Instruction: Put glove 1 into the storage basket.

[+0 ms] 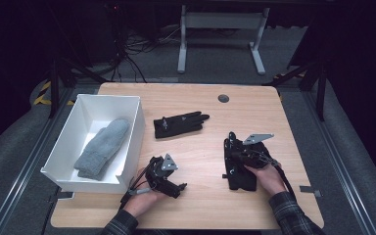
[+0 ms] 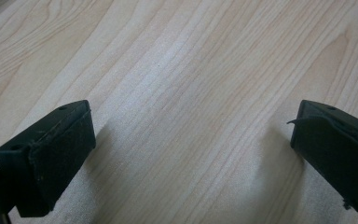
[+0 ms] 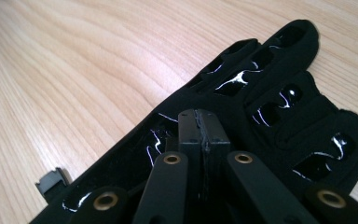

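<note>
1. Risk of a missed pick: right gripper [image 3: 200,122] pressed shut on top of the near black glove [image 3: 242,107], jaws together, no fabric visibly pinched between them; may lift away with nothing.
2. Risk of dragging: glove lying flat on the table [image 1: 200,205] at front right, likely to slide or bunch under a shut tip.
3. Left gripper [image 2: 186,140] spread wide over bare wood, holding nothing, just beside the white box [image 1: 137,122]; a careless swing could knock its wall.
4. Second black glove [image 1: 178,124] lying mid-table, between the near glove and the box; could snag on a low carry toward the box.
5. Grey mitten [image 1: 103,147] already inside the box, room left beside it.
</note>
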Motion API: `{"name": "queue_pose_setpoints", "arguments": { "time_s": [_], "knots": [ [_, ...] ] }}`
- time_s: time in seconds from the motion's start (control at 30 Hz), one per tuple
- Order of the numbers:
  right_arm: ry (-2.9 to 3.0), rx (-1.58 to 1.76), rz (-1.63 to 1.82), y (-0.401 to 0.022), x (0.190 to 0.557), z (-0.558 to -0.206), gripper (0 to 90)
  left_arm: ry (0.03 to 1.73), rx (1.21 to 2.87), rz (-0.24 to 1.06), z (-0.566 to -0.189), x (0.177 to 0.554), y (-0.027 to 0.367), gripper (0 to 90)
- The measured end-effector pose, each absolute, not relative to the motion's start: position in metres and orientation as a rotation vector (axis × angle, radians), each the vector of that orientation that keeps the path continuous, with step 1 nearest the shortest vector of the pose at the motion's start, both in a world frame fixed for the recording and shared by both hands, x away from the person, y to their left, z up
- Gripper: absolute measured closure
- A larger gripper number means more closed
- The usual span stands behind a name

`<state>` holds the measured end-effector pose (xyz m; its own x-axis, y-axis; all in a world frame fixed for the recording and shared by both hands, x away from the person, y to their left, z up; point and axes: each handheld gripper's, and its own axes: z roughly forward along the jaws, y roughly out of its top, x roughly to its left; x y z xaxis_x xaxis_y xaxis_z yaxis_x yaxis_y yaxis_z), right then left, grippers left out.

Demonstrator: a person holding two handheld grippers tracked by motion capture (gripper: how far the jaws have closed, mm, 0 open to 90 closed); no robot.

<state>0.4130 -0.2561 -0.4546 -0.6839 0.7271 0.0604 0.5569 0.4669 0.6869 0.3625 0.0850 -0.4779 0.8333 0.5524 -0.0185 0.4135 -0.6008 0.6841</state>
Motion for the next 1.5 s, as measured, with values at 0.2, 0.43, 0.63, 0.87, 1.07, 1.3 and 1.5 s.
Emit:
{"name": "queue_pose_setpoints", "arguments": {
  "time_s": [0.2, 0.43, 0.63, 0.87, 1.07, 1.3, 1.5],
  "knots": [
    [2.461, 1.108, 1.011, -0.259, 0.406, -0.455, 90.0, 0.7, 2.299, 0.252, -0.478, 0.363, 0.085, 0.2],
    [2.459, 1.116, 0.976, -0.265, 0.386, -0.453, 90.0, 0.698, 2.3, 0.252, -0.478, 0.363, 0.085, 0.2],
    [2.47, 1.119, 0.978, -0.267, 0.368, -0.453, 90.0, 0.698, 2.299, 0.251, -0.478, 0.362, 0.085, 0.2],
    [2.498, 1.126, 0.993, -0.27, 0.348, -0.453, 90.0, 0.695, 2.301, 0.249, -0.478, 0.363, 0.085, 0.2],
    [2.52, 1.11, 1.001, -0.271, 0.327, -0.453, 90.0, 0.697, 2.302, 0.248, -0.478, 0.362, 0.086, 0.3],
    [2.476, 1.088, 1.071, -0.275, 0.326, -0.443, 69.4, 0.697, 2.301, 0.248, -0.478, 0.362, 0.086, 0.2],
    [2.337, 1.154, 1.071, -0.3, 0.344, -0.437, 45.6, 0.695, 2.302, 0.248, -0.478, 0.362, 0.085, 0.2]
  ]
}}
